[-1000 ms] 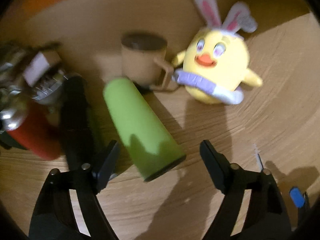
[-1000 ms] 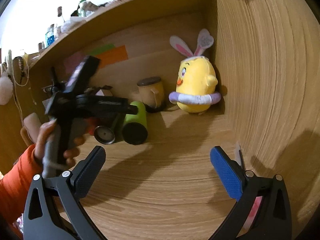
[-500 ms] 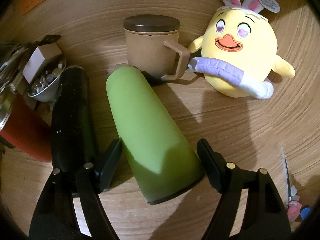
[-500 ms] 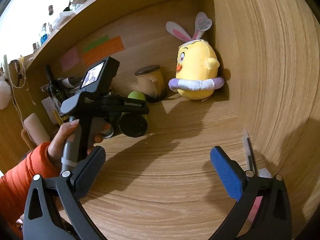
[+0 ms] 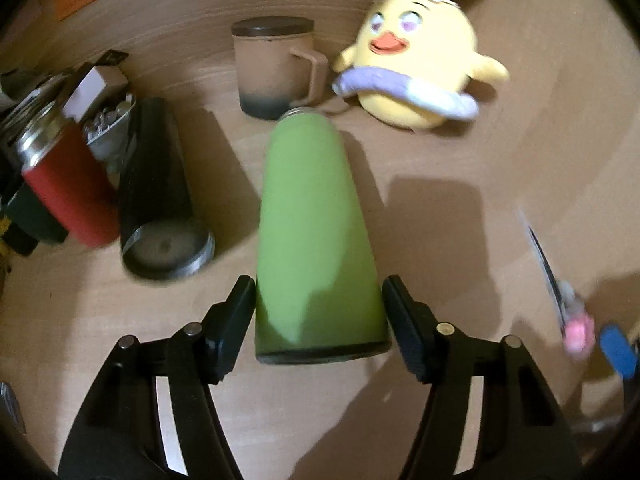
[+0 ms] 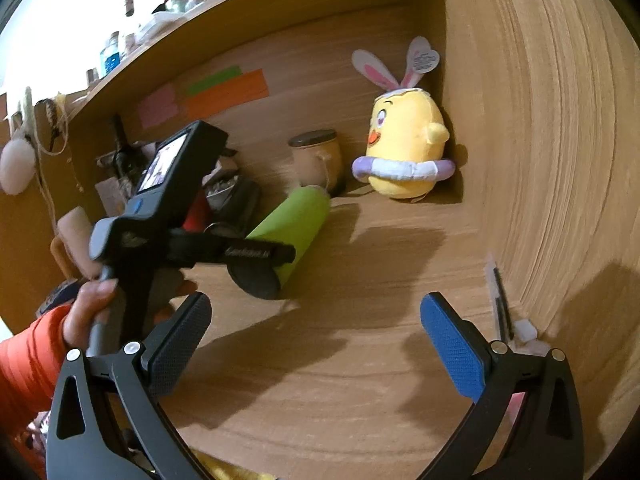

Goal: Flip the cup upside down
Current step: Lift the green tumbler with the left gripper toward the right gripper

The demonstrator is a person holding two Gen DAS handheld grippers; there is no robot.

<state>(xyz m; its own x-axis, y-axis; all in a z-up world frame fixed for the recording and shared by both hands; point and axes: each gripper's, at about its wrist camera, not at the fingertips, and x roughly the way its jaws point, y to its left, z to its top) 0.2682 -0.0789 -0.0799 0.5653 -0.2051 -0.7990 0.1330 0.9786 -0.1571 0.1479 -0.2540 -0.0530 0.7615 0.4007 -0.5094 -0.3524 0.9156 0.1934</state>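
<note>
A green cup (image 5: 312,232) lies on its side on the wooden desk, its base toward me and its mouth pointing at the back. My left gripper (image 5: 320,320) has closed on the cup's base end, one black finger on each side. In the right wrist view the green cup (image 6: 292,224) is lifted at its base end by the left gripper (image 6: 256,256). My right gripper (image 6: 316,344) is open and empty, held low over the desk's front.
A brown lidded mug (image 5: 276,68) and a yellow plush chick (image 5: 416,68) stand at the back. A black flask (image 5: 158,196) lies at the left beside a red flask (image 5: 60,184). Pens (image 6: 500,296) lie by the right wall.
My left gripper moved forward around the green cup and closed on its base end. The cup has turned to point straight back and its base has risen. The right gripper stayed open.
</note>
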